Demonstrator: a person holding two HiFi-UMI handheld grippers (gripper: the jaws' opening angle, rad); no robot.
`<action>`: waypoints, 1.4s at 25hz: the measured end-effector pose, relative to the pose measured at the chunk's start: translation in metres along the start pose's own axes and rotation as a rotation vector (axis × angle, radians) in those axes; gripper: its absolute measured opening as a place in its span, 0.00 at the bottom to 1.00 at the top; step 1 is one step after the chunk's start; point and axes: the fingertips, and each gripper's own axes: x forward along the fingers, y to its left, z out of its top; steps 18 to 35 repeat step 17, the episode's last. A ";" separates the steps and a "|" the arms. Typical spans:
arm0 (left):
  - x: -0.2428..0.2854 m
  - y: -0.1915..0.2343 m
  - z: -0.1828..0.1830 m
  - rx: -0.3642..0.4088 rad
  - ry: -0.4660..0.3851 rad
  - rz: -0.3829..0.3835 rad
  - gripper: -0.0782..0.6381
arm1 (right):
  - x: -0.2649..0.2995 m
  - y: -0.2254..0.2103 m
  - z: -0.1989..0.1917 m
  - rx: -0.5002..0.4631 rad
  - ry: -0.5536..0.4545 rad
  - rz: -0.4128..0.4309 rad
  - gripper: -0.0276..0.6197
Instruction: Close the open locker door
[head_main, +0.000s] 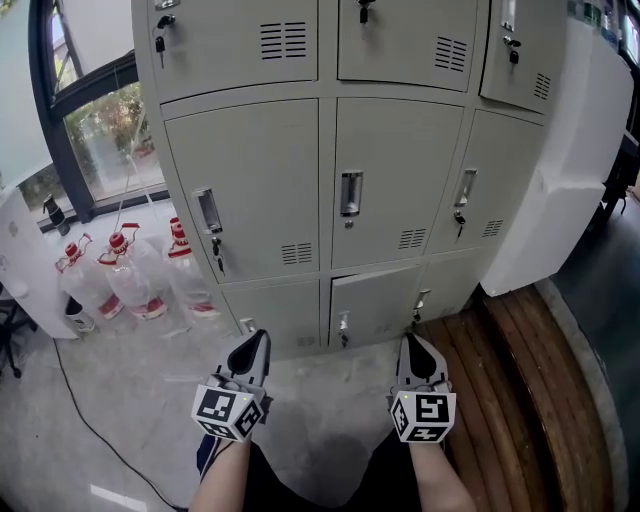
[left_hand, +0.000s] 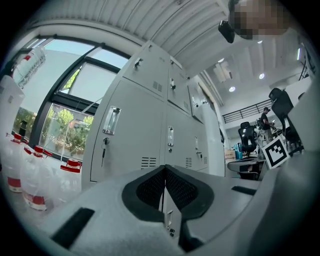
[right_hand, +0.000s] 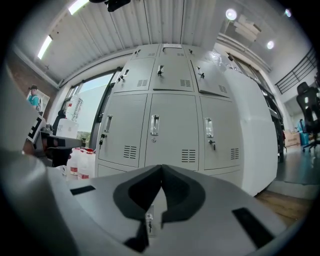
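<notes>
A grey locker bank fills the head view. Its bottom middle door seems to stand slightly out from the frame along its top edge; the other doors sit flush. My left gripper is shut with nothing in it and hangs over the floor short of the bottom row. My right gripper is also shut and empty, just in front of the bottom middle door. In the left gripper view the shut tips point at the lockers. In the right gripper view the tips meet, with a bottom door latch showing below them.
Several large water bottles with red caps stand on the floor left of the lockers, under a window. A white cabinet adjoins the lockers at the right, with a curved wooden floor strip below it. A black cable crosses the concrete floor.
</notes>
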 end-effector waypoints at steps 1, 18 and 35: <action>0.000 -0.001 0.001 0.002 -0.001 0.000 0.12 | 0.000 0.000 -0.001 0.002 0.000 0.002 0.06; 0.002 -0.014 0.006 0.019 -0.001 -0.029 0.12 | -0.010 -0.007 -0.002 0.015 0.005 -0.007 0.06; 0.002 -0.014 0.006 0.019 -0.001 -0.029 0.12 | -0.010 -0.007 -0.002 0.015 0.005 -0.007 0.06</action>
